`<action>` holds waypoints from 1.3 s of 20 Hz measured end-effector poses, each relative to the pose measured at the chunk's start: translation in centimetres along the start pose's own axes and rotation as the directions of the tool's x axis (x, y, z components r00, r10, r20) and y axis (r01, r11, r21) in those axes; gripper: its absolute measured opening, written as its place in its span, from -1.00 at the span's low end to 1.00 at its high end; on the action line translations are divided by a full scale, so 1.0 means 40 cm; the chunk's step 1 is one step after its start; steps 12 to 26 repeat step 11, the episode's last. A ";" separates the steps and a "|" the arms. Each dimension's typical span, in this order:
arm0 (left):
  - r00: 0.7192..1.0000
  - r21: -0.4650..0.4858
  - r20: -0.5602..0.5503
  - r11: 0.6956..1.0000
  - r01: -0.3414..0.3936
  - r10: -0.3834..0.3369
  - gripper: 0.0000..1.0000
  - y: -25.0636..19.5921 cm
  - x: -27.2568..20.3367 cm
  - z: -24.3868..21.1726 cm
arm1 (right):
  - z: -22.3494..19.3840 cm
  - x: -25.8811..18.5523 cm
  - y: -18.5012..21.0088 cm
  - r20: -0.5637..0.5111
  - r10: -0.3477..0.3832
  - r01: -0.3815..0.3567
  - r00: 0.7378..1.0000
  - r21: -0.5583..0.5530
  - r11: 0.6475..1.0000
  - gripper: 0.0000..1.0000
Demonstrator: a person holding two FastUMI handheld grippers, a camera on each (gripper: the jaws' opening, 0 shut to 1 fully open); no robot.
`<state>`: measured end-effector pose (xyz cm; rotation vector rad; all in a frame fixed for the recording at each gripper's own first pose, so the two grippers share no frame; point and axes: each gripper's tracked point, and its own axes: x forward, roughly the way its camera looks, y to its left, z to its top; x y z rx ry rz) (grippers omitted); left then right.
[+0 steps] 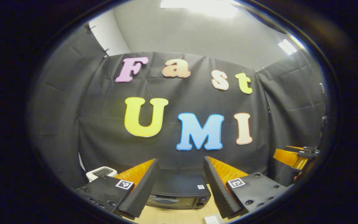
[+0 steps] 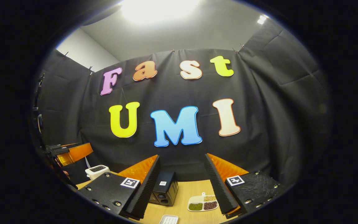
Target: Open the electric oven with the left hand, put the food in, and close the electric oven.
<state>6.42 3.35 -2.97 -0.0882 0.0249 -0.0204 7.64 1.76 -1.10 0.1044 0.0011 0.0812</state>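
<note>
Above table [image 2: 194, 188], both grippers agape.

No word, brand or number could be read on any object. The left gripper [image 1: 180, 158] bore a square black-and-white coded tag [image 1: 124, 184] on each side of its body (patterns, not writing), and the right gripper [image 2: 182, 155] bore the same kind. A small white sticker [image 1: 200, 187] sat on the oven [image 1: 179, 199], on its top near the front right corner, with print too small to make out.
</note>
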 end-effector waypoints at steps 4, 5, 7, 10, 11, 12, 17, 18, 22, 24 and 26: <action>0.998 -0.015 -0.004 0.998 0.064 -0.064 0.93 0.030 -0.025 -0.001 | -0.012 -0.037 0.067 -0.014 -0.032 0.032 0.999 -0.031 0.999 0.73; 0.997 -0.019 -0.008 0.997 0.074 -0.075 0.88 0.037 -0.038 -0.004 | -0.009 -0.046 0.085 -0.012 -0.034 0.034 0.999 -0.036 0.999 0.73; 0.996 -0.022 -0.004 0.995 0.093 -0.093 0.93 0.050 -0.056 0.002 | 0.003 -0.057 0.119 0.001 -0.040 0.040 0.999 -0.047 0.998 0.72; 0.994 -0.014 -0.011 0.994 0.110 -0.110 0.93 0.070 -0.078 0.009 | 0.015 -0.074 0.154 0.016 -0.062 0.063 0.998 -0.055 0.997 0.72; 0.993 -0.022 -0.014 0.993 0.117 -0.117 0.88 0.072 -0.087 0.012 | 0.017 -0.080 0.166 0.017 -0.064 0.065 0.998 -0.053 0.996 0.73; 0.993 -0.022 -0.014 0.993 0.117 -0.117 0.88 0.072 -0.087 0.012 | 0.017 -0.080 0.166 0.017 -0.064 0.065 0.998 -0.053 0.996 0.73; 0.993 -0.022 -0.014 0.993 0.117 -0.117 0.88 0.072 -0.087 0.012 | 0.017 -0.080 0.166 0.017 -0.064 0.065 0.998 -0.053 0.996 0.73; 0.993 -0.022 -0.014 0.993 0.117 -0.117 0.88 0.072 -0.087 0.012 | 0.017 -0.080 0.166 0.017 -0.064 0.065 0.998 -0.053 0.996 0.73; 0.993 -0.022 -0.014 0.993 0.117 -0.117 0.88 0.072 -0.087 0.012 | 0.017 -0.080 0.166 0.017 -0.064 0.065 0.998 -0.053 0.996 0.73; 0.993 -0.022 -0.014 0.993 0.117 -0.117 0.88 0.072 -0.087 0.012 | 0.017 -0.080 0.166 0.017 -0.064 0.065 0.998 -0.053 0.996 0.73; 0.993 -0.022 -0.014 0.993 0.117 -0.117 0.88 0.072 -0.087 0.012 | 0.017 -0.080 0.166 0.017 -0.064 0.065 0.998 -0.053 0.996 0.73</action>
